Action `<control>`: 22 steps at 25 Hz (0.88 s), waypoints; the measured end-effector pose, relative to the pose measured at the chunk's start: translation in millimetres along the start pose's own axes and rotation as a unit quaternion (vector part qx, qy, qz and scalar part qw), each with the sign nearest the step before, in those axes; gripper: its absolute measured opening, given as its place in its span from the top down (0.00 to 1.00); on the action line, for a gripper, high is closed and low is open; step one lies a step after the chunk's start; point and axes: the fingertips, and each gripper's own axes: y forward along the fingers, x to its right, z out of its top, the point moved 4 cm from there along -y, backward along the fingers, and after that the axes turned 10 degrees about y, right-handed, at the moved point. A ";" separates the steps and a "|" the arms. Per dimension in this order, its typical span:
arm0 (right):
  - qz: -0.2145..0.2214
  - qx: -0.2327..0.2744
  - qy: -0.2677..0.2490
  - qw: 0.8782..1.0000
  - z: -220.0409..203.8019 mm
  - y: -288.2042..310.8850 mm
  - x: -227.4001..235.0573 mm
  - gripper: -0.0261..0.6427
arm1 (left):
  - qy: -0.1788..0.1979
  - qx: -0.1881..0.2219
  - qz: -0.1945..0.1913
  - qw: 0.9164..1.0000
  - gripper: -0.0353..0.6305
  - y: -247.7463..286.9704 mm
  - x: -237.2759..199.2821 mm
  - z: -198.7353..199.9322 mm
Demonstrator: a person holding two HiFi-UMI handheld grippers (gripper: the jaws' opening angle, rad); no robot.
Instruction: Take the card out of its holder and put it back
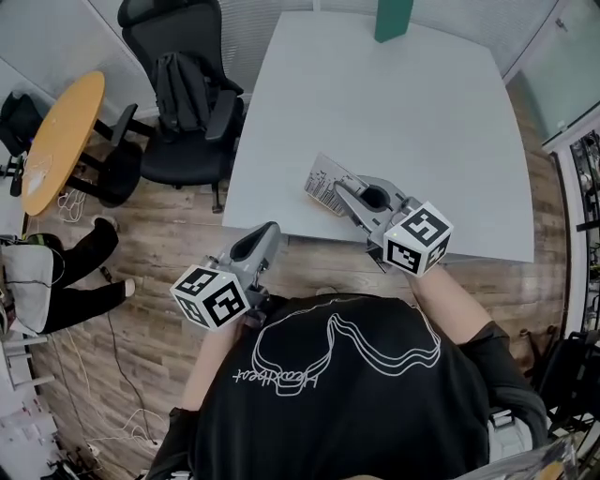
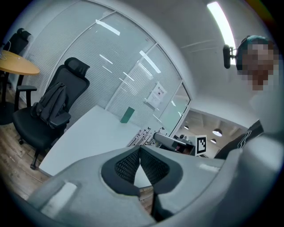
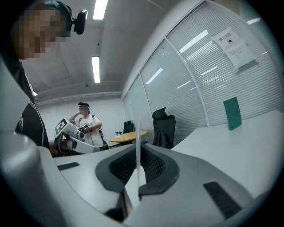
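Note:
My right gripper is shut on a thin white card with dark print, held just above the white table near its front edge. In the right gripper view the card stands edge-on, pinched between the pads of that gripper. A green upright holder stands at the table's far edge, well apart from the card; it also shows as a green holder in the right gripper view. My left gripper hangs shut and empty off the table's front left corner, its jaws meeting with nothing between them.
A black office chair with a backpack on it stands left of the table. A round wooden table is farther left, and a seated person's legs are on the wooden floor. Glass partition walls with blinds enclose the room.

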 end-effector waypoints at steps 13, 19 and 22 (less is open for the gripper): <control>0.011 0.007 0.061 0.998 16.3 -40.4 -21.0 0.93 | 0.048 0.013 0.003 0.999 0.93 -0.1 15.2 23.7; 0.021 0.008 0.076 0.997 8.5 -39.5 -15.7 0.93 | 0.050 0.009 -0.002 0.999 0.93 7.4 13.2 21.5; 0.019 0.011 0.080 0.997 7.6 -39.6 -12.8 0.93 | 0.044 0.005 0.000 0.999 0.93 9.5 10.8 16.0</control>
